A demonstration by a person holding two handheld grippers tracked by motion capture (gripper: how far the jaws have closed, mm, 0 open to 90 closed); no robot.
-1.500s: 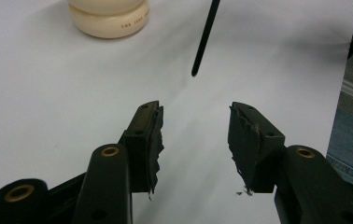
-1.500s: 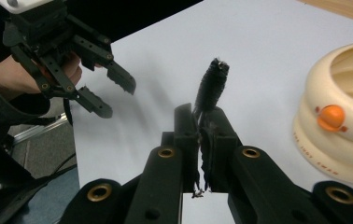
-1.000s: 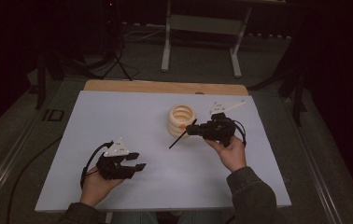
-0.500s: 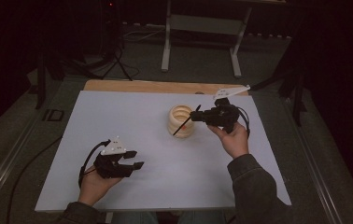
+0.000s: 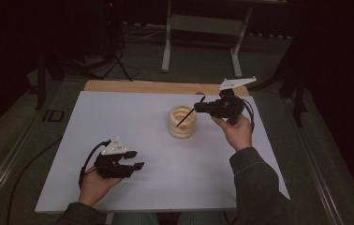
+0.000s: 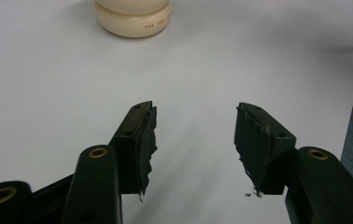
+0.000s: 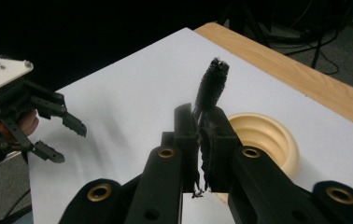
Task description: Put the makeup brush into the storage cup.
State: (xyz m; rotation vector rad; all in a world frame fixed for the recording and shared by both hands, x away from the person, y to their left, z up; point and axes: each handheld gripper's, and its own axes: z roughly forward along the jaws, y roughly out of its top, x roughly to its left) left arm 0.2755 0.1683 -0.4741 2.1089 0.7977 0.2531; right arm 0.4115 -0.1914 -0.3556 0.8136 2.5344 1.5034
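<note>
Dark room, matte white bench [image 5: 133, 117]: ribbed cream holder [image 5: 182, 123] at twelve o'clock, right claw [image 5: 197, 107] pinching thin black brush [image 5: 188, 116], left claw [image 5: 135, 159] half-wide, opening, empty.

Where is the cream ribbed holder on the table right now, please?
In the high view, the cream ribbed holder stands right of the table's centre, below the right gripper, whose black stick points into it.
</note>
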